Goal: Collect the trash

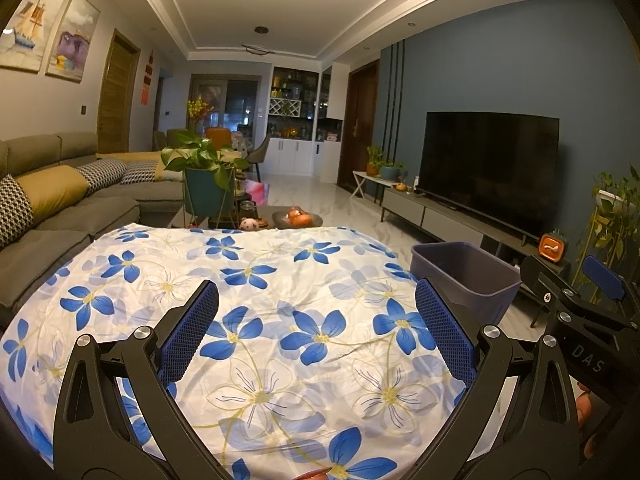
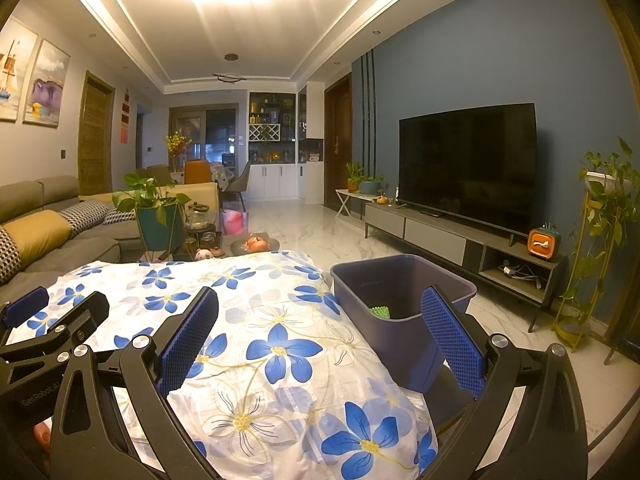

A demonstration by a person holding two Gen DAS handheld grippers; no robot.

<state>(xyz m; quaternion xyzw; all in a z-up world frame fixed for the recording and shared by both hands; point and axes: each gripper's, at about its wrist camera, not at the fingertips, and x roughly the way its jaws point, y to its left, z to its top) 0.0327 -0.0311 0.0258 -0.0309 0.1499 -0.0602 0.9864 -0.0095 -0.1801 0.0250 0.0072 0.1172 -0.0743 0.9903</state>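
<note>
A table covered by a white cloth with blue flowers (image 1: 256, 304) fills the foreground of both views (image 2: 256, 320). A dark purple bin (image 2: 400, 300) stands on the floor at the table's right side; a small green item (image 2: 379, 312) lies inside it. The bin also shows in the left wrist view (image 1: 468, 276). My left gripper (image 1: 316, 316) is open and empty above the cloth. My right gripper (image 2: 320, 324) is open and empty, over the table's right edge next to the bin. Each gripper shows at the edge of the other's view.
A grey sofa (image 1: 60, 208) with cushions runs along the left. A potted plant (image 1: 204, 176) and a bowl of fruit (image 1: 298, 218) stand on a low table beyond the cloth. A TV (image 2: 468, 168) on a long cabinet and a plant stand (image 2: 600, 248) line the right wall.
</note>
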